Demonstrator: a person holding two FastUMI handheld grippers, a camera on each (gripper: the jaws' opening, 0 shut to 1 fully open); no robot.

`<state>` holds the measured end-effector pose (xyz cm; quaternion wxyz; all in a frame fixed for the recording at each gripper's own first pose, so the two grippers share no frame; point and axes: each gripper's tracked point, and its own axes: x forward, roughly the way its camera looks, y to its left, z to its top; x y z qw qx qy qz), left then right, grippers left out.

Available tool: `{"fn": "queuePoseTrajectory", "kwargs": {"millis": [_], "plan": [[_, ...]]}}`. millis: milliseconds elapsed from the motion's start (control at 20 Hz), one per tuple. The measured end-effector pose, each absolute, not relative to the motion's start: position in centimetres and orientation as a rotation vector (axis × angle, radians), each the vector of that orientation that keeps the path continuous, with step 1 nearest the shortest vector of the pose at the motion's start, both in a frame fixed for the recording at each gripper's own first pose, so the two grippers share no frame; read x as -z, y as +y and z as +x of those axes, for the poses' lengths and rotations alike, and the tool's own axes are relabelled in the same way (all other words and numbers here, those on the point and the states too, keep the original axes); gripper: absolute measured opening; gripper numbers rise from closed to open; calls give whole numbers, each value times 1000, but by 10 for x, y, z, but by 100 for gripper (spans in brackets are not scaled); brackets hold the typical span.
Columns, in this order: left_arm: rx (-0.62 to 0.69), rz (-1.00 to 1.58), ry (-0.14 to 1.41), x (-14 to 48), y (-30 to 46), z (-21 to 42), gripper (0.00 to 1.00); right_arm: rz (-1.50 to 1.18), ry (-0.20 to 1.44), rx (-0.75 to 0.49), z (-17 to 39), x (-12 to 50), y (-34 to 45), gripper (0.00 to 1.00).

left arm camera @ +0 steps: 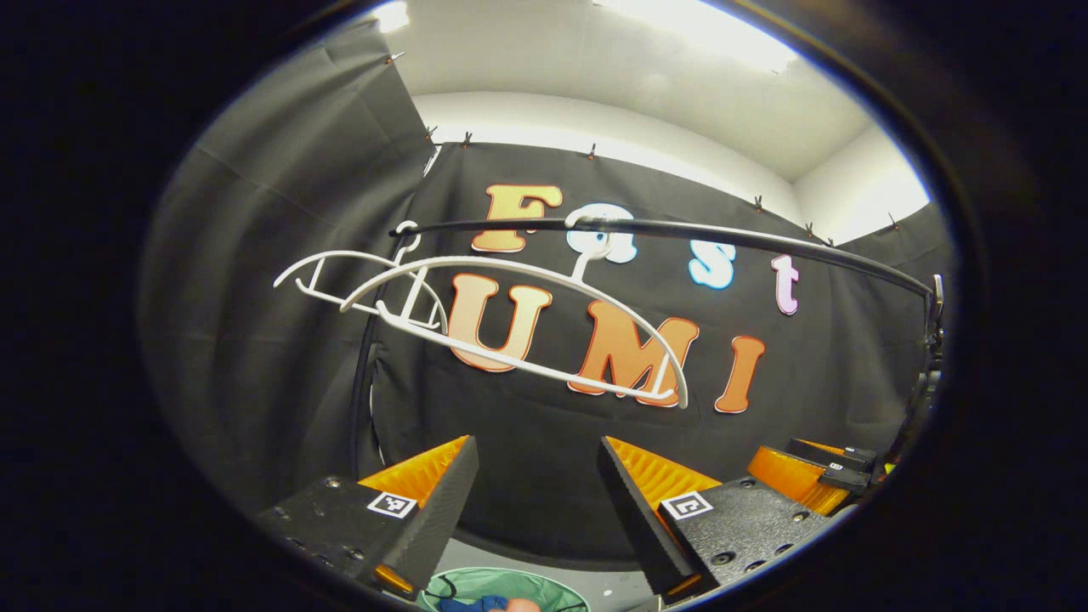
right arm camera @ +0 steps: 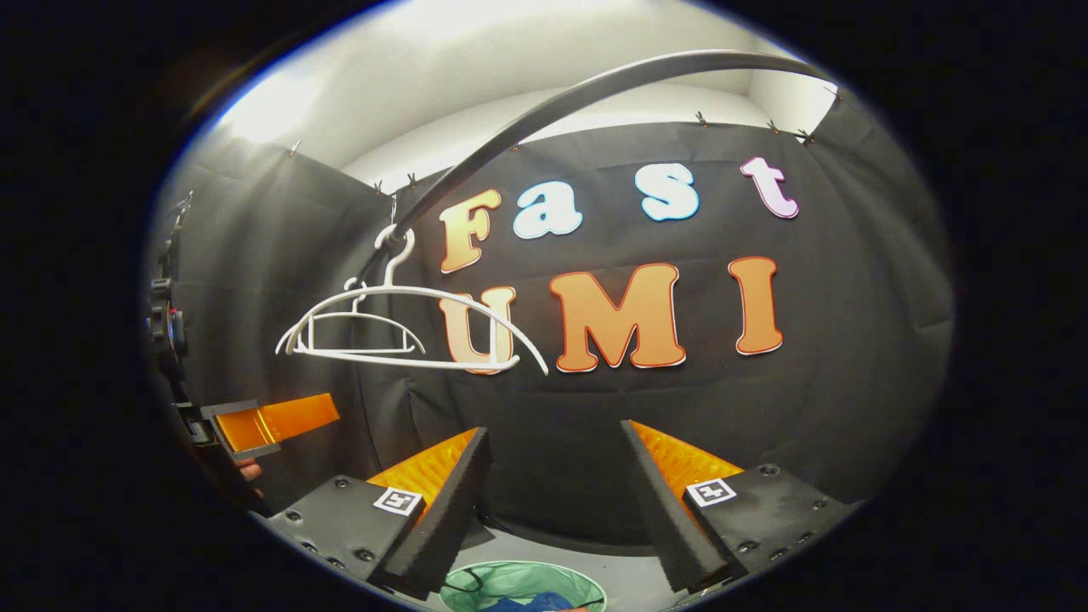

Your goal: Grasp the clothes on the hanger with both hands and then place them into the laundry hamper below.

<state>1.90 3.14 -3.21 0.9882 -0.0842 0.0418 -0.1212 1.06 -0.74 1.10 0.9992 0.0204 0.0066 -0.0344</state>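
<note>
Both my grippers gape wide, nothing between the fingers: left gripper [left arm camera: 535, 501], right gripper [right arm camera: 552, 497]. Two white hangers [left arm camera: 527, 319] hang bare on the black rail [left arm camera: 680, 231]. Clothes [right arm camera: 531, 602] lie in the green hamper [right arm camera: 510, 582], low between the fingers, blue fabric showing. Left gripper also visible at the right view's left edge.

No legible text or numbers. Square coded marker tags [left arm camera: 392, 503] sit on the claw bodies, unreadable.
</note>
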Motion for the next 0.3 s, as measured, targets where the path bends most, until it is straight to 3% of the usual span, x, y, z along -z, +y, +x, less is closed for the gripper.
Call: {"fn": "queuePoseTrajectory", "kwargs": {"millis": [50, 300], "plan": [[246, -167, 71, 28, 31, 18, 89, 44, 4, 73, 6, -13, -10, 98], [254, -154, 20, 11, 28, 12, 92, 34, -19, 91, -8, -19, -16, 97]]}}
